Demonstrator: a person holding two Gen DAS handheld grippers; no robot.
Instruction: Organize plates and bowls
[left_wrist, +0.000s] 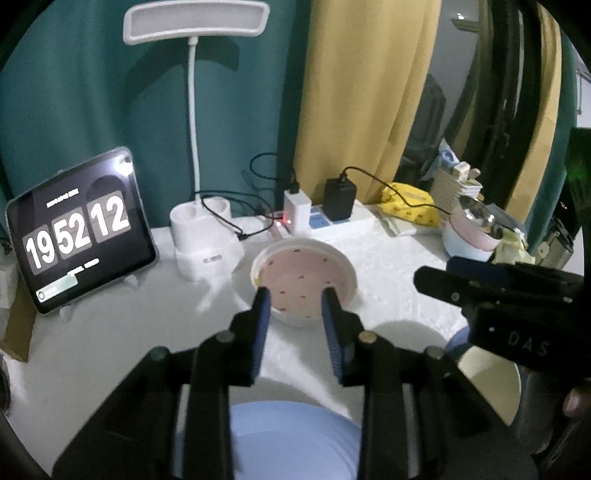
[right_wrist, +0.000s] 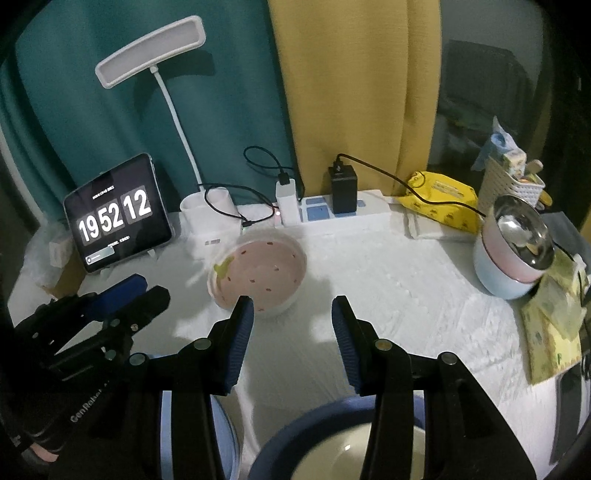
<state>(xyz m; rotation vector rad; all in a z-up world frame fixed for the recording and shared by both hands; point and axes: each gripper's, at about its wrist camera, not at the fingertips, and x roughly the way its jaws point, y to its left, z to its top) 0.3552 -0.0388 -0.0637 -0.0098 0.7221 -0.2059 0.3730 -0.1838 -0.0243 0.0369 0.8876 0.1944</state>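
A pink dotted dish with a white rim (left_wrist: 303, 273) (right_wrist: 258, 273) sits mid-table on the white cloth. My left gripper (left_wrist: 295, 299) hovers just in front of it, jaws open, nothing between the pads. Below it lies a pale blue plate (left_wrist: 295, 439) (right_wrist: 225, 435). My right gripper (right_wrist: 292, 306) stands open and empty over a blue-rimmed bowl with a cream inside (right_wrist: 332, 443) (left_wrist: 487, 376). Each gripper shows in the other's view: the right gripper (left_wrist: 439, 271), the left gripper (right_wrist: 153, 288). At the right edge is a stack of pink and pale blue bowls (right_wrist: 509, 251) (left_wrist: 469, 236) topped by a steel bowl with a spoon.
A tablet clock (right_wrist: 118, 214) leans at the back left, beside a white desk lamp base (right_wrist: 210, 218). A power strip with chargers (right_wrist: 332, 206), a yellow pack (right_wrist: 443, 203) and a white basket (right_wrist: 513, 184) line the back. Yellow-green papers (right_wrist: 554, 314) lie at the right edge.
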